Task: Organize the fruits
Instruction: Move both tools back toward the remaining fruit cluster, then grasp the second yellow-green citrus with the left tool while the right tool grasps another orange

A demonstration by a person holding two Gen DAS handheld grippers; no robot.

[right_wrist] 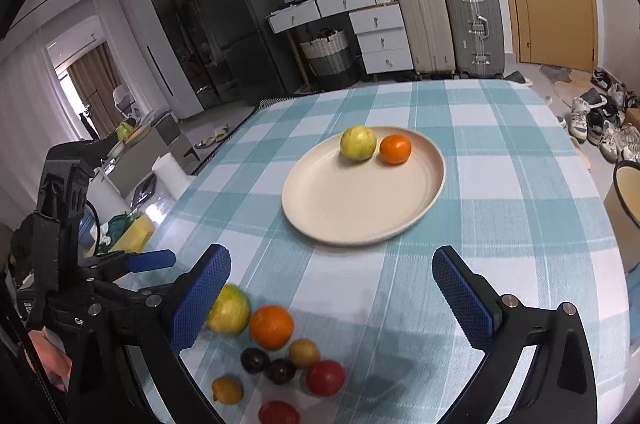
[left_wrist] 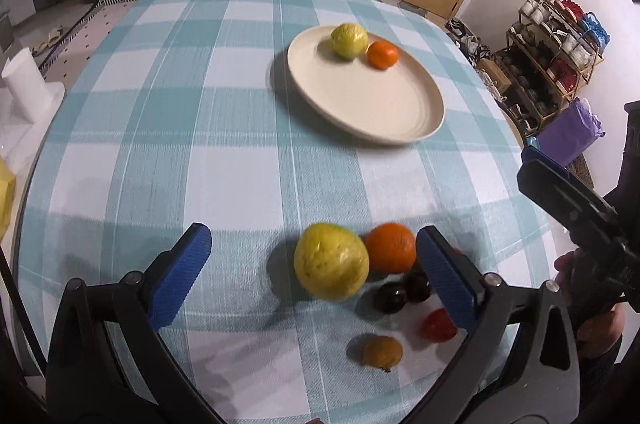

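On a table draped in a teal-and-white checked cloth (left_wrist: 224, 159), a cream plate (left_wrist: 400, 119) holds 2 pieces of fruit at its far edge: a yellow-green fruit (left_wrist: 349, 40) and a small orange (left_wrist: 382, 55) just beside it, close enough that contact cannot be judged. Nearer the cameras, a loose cluster of fruit lies on the cloth, well apart from the plate. The left gripper (left_wrist: 316, 276) is spread wide, its 2 blue pads bracketing a large yellow fruit (left_wrist: 331, 267) and an orange (left_wrist: 391, 252) that sits against it; neither pad touches the yellow fruit, and the picture is blurred there. Closer in lie 2 dark plums (left_wrist: 390, 298), a red fruit (left_wrist: 439, 324) partly behind the right-hand pad, and a small brownish-yellow fruit (left_wrist: 382, 351).

The right gripper (right_wrist: 332, 300) is likewise released, holding nothing, its pads wide apart above bare cloth between the plate and the cluster. From its wrist view the same pile sits low and left: the yellow fruit half hidden behind the left-hand pad, the orange next to it, then the plums, 2 red fruits (right_wrist: 325, 378) and 2 small yellowish ones (right_wrist: 227, 390). Suitcases (right_wrist: 474, 23) and white drawers (right_wrist: 384, 39) line the wall beyond the table.
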